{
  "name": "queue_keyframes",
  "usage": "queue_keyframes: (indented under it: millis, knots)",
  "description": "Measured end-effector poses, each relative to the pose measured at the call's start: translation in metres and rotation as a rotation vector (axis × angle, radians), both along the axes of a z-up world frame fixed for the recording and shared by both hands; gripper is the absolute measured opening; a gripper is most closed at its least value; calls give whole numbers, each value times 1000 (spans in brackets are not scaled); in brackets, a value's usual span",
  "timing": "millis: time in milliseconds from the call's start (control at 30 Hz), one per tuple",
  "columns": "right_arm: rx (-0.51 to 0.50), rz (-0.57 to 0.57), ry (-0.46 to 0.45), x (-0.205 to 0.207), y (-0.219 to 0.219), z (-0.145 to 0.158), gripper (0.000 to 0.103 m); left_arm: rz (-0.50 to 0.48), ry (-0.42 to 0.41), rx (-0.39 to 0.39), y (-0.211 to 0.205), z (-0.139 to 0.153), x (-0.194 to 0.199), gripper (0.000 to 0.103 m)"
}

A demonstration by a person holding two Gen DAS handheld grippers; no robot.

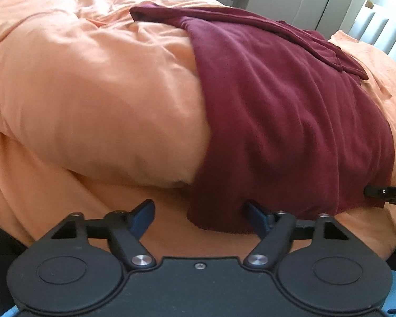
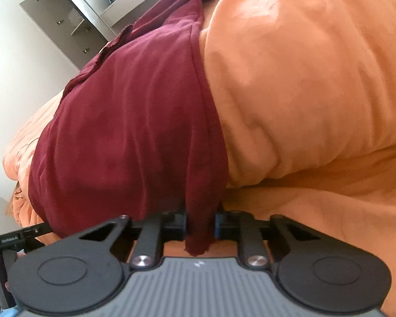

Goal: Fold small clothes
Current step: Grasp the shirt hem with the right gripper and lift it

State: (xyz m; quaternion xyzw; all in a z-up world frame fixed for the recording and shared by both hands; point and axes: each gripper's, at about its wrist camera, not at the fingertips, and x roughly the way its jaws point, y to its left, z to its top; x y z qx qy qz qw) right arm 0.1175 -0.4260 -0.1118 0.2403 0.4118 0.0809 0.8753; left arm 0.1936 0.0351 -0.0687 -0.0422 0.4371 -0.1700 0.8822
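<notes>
From the left wrist camera, I see my left gripper spread wide, its blue fingers well apart and clamping nothing. The near left corner of the maroon garment droops between them, and the right-hand finger is partly tucked under the cloth's hem. The garment lies draped over a puffy orange duvet, running away from me up the bed, with a folded-over part, perhaps a sleeve, lying across its far end. At the right edge the tip of my other gripper shows against the hem. A white slatted headboard stands beyond.

From the right wrist camera, my right gripper is pinched on the garment's other near corner: a narrow gathered strip of maroon cloth runs down between the two blue pads and hangs out below them. The rest of the garment spreads up and to the left over the duvet. A grey cupboard with open compartments stands against the wall behind.

I judge the cloth light, soft and limp, with no stiffness to hold a shape, so it will sag and bunch wherever it is unsupported. It sits on a yielding, lumpy surface, which may drag it out of square. The hem corners look like the sensible holds; my left side needs to close on its corner before any lift.
</notes>
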Motion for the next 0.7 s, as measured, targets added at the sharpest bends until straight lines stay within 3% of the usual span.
queue_keyframes:
  millis: [133, 300, 400, 433, 467, 567, 700]
  knots:
    - [-16, 13, -33, -10, 3, 10, 8, -32, 11, -7, -3, -5, 3, 59]
    - [-27, -2, -96, -28, 4, 28, 7, 9, -7, 2, 2, -7, 10, 63]
    - [-7, -37, -146, -40, 1, 37, 7, 35, 9, -48, 9, -8, 16, 62]
    - [5, -44, -156, -43, -1, 38, 7, 34, 22, -66, 10, -9, 19, 55]
    - [14, -47, -160, -42, -2, 38, 7, 26, 32, -86, 9, -11, 21, 38]
    - [31, -58, -162, -53, -9, 39, 7, -20, 48, -120, 4, -9, 19, 12]
    - [33, -68, -178, -52, -3, 41, 7, -35, 18, -61, -8, 0, 5, 4]
